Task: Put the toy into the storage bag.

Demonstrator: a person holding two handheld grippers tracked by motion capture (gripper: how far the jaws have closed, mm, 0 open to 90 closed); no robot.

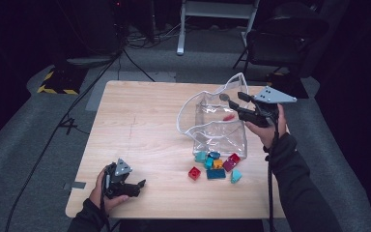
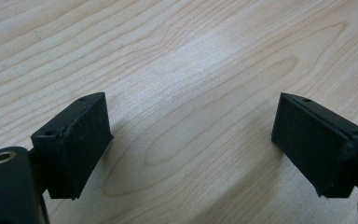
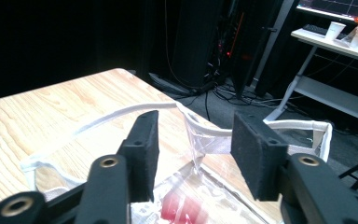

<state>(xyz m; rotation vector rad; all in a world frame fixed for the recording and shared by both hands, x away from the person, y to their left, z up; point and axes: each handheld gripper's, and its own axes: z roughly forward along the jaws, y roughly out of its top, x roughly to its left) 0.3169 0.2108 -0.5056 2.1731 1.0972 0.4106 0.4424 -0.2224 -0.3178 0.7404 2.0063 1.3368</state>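
So far one red block (image 1: 228, 117) lies in the clear bag (image 1: 212, 123) at two o'clock, right gripper (image 1: 234, 102) open and empty above it, left gripper (image 1: 143, 183) open and idle, seven blocks (image 1: 216, 166) left outside.

- Your left gripper (image 1: 137, 186) has bare table (image 1: 140, 125) from 12 to 2 o'clock.
- At 3 o'clock, the blocks (image 1: 216, 166) and clear bag (image 1: 217, 123) stand in your way.
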